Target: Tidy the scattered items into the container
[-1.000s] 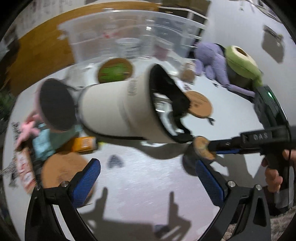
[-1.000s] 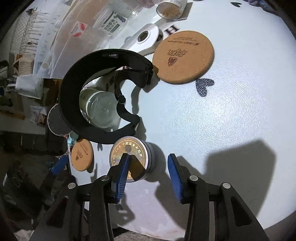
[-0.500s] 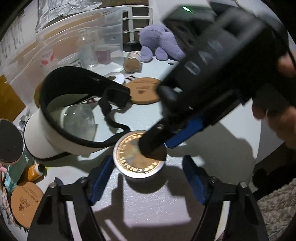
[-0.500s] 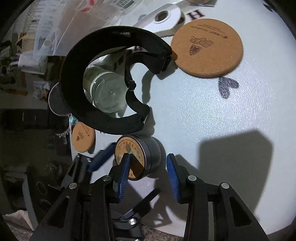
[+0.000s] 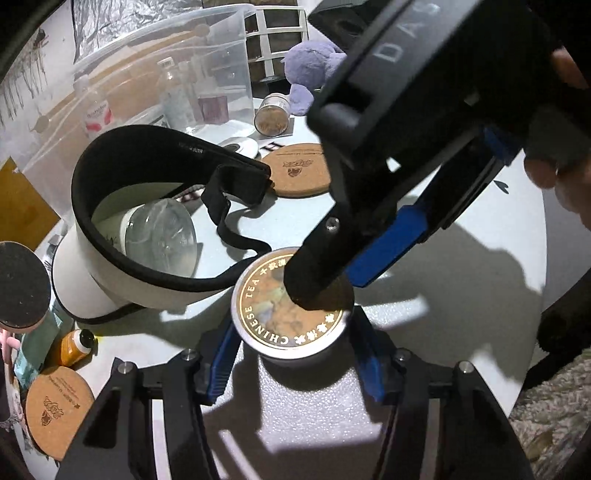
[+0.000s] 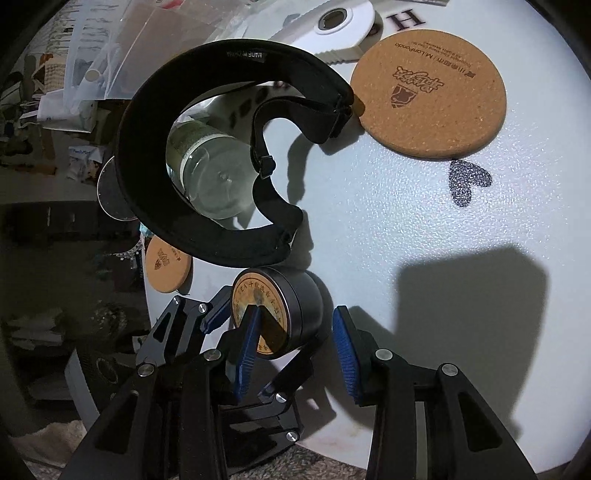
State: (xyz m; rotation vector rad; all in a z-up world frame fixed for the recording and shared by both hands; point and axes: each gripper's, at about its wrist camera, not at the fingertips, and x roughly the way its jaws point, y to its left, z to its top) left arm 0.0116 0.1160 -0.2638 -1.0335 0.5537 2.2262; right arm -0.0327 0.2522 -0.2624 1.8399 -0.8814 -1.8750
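Left wrist view: left gripper [image 5: 291, 354] fingers flank tea tin [image 5: 290, 317].

Two cork coasters [image 5: 301, 170] [image 5: 59, 408], one tea tin [image 5: 291, 306], one visor [image 5: 155, 229], one clear jar [image 5: 160, 236], one orange bottle [image 5: 74, 345], one plastic bin [image 5: 162, 74]

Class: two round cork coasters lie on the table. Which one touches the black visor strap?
The larger-looking cork coaster beside the white tape roll; the other coaster lies apart.
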